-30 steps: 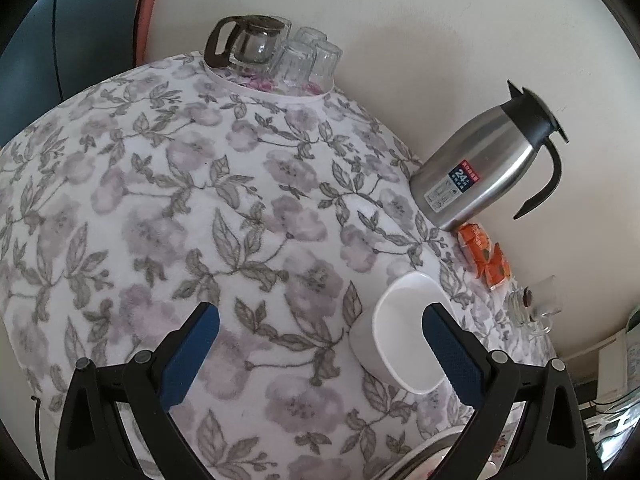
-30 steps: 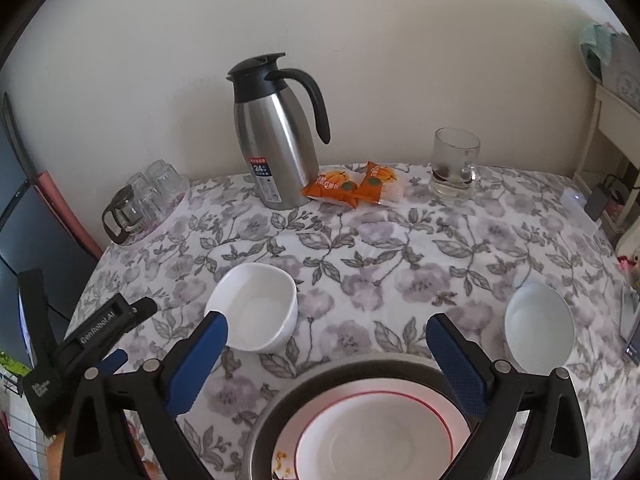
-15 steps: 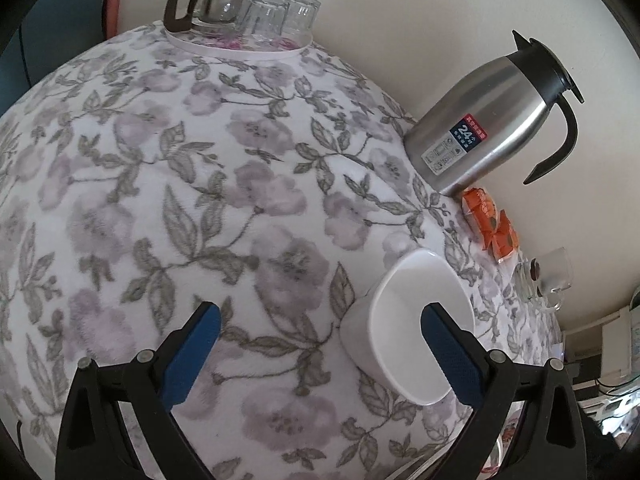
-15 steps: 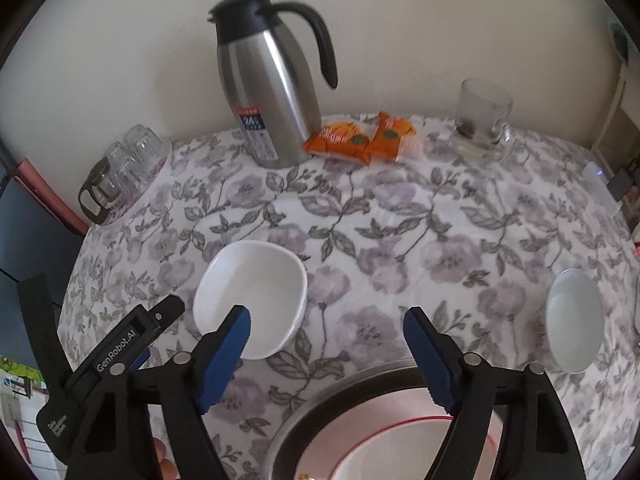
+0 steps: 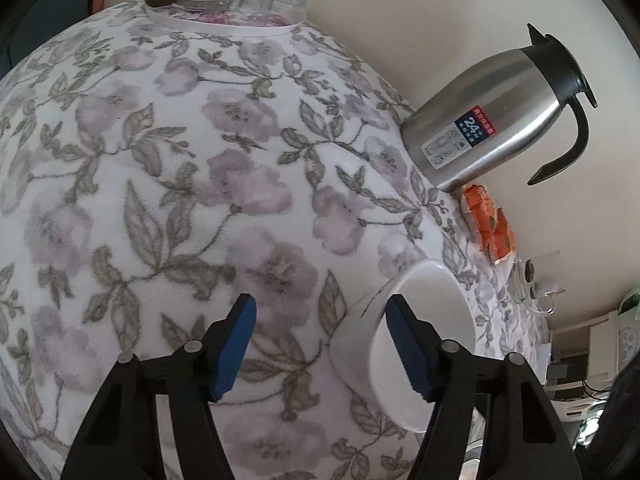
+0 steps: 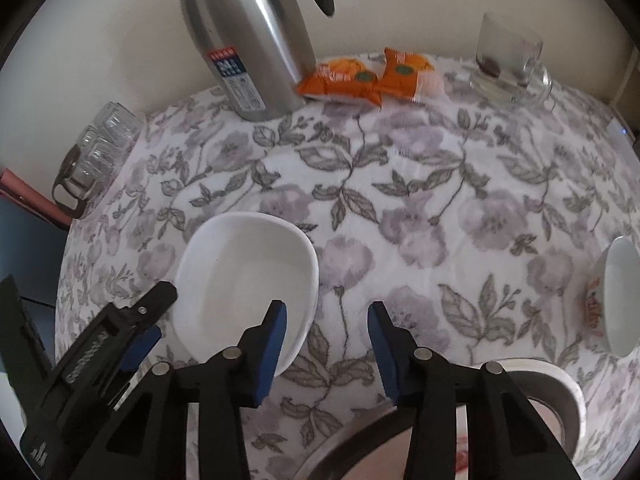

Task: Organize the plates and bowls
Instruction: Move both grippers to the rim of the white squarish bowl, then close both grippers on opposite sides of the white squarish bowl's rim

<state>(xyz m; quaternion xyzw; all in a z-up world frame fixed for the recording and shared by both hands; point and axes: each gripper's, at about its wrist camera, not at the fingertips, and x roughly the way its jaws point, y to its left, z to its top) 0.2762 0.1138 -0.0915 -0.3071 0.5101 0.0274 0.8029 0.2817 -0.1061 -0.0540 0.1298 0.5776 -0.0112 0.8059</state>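
Bowl (image 6: 248, 276): plain white, squarish rounded rim, upright on tablecloth (image 6: 400, 208).

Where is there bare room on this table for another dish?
The cloth is bare between the white bowl, the snack packets and the right bowl. The back edge is crowded around the flask; plates fill the near edge.

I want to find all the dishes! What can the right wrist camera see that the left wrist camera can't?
Only the right wrist view shows a second round white bowl at the table's right edge, a metal basin at the bottom, and the left gripper. Only the left wrist view shows a white shelf beyond the table. Both show the squarish white bowl, steel thermos jug, orange snack packets and clear glass mug.
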